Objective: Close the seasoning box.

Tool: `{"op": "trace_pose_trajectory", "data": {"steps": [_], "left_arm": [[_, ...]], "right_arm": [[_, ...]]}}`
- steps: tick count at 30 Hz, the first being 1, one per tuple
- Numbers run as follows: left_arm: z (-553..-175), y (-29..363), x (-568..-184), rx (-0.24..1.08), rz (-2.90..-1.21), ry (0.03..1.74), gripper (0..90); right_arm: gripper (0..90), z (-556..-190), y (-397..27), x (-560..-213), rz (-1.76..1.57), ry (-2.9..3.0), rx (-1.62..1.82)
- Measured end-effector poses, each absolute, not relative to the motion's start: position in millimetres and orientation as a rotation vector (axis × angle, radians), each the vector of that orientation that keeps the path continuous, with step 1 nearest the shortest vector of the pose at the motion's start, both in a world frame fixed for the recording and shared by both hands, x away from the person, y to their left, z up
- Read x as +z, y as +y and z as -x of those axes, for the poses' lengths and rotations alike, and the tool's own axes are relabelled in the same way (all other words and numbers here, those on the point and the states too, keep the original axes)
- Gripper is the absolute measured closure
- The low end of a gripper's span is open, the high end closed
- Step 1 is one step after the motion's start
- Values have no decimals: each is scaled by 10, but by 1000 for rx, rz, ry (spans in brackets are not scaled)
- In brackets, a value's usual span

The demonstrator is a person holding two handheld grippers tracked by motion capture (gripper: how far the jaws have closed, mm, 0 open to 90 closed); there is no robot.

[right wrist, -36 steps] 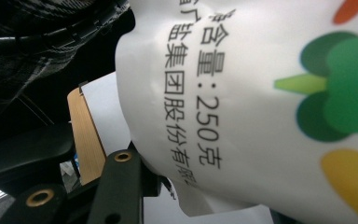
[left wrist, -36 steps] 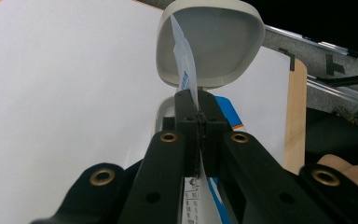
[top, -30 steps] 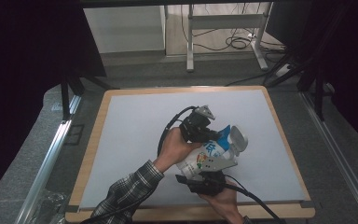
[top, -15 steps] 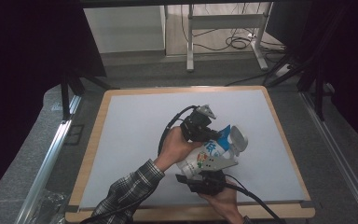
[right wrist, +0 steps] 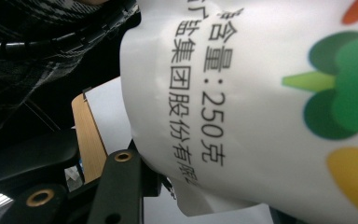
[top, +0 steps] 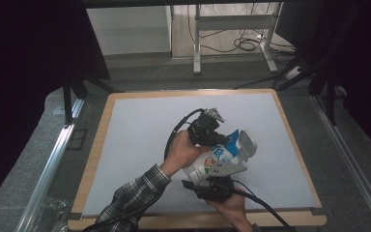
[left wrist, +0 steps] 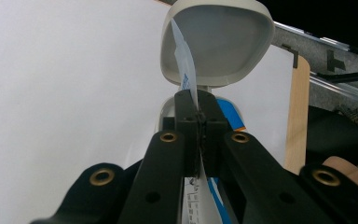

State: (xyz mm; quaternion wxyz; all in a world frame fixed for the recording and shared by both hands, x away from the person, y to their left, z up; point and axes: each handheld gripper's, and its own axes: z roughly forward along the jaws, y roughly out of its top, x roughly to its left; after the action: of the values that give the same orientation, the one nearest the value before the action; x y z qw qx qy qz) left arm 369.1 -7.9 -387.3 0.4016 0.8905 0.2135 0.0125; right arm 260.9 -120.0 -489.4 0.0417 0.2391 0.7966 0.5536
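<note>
A white plastic container [top: 213,163] with blue print and a coloured clover logo is held tilted just above the white board [top: 140,140]. Its flip lid [top: 246,144] stands open. My right gripper [top: 214,180] is shut on the container's base end, whose printed wall [right wrist: 261,93] looms close beside one black finger [right wrist: 121,186]. My left gripper [top: 221,140] sits at the container's mouth. In the left gripper view its jaws are shut [left wrist: 198,114] on a thin white seal tab [left wrist: 184,56] that rises in front of the open lid [left wrist: 219,42].
The board has a wooden border [top: 297,145] and lies on a grey surface with metal rails [top: 53,154] on both sides. Desk legs and loose cables [top: 241,43] stand beyond the far edge. Crumpled clear plastic [top: 53,210] lies at the lower left.
</note>
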Motion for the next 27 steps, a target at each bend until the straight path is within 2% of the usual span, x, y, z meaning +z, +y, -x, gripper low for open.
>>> {"op": "trace_pose_trajectory", "data": {"steps": [27], "left_arm": [[-3711,-113,-3854,27,-2268,548,891]], "right_arm": [[594,-2621,-1200,-4875,-747,2433,1718]]}}
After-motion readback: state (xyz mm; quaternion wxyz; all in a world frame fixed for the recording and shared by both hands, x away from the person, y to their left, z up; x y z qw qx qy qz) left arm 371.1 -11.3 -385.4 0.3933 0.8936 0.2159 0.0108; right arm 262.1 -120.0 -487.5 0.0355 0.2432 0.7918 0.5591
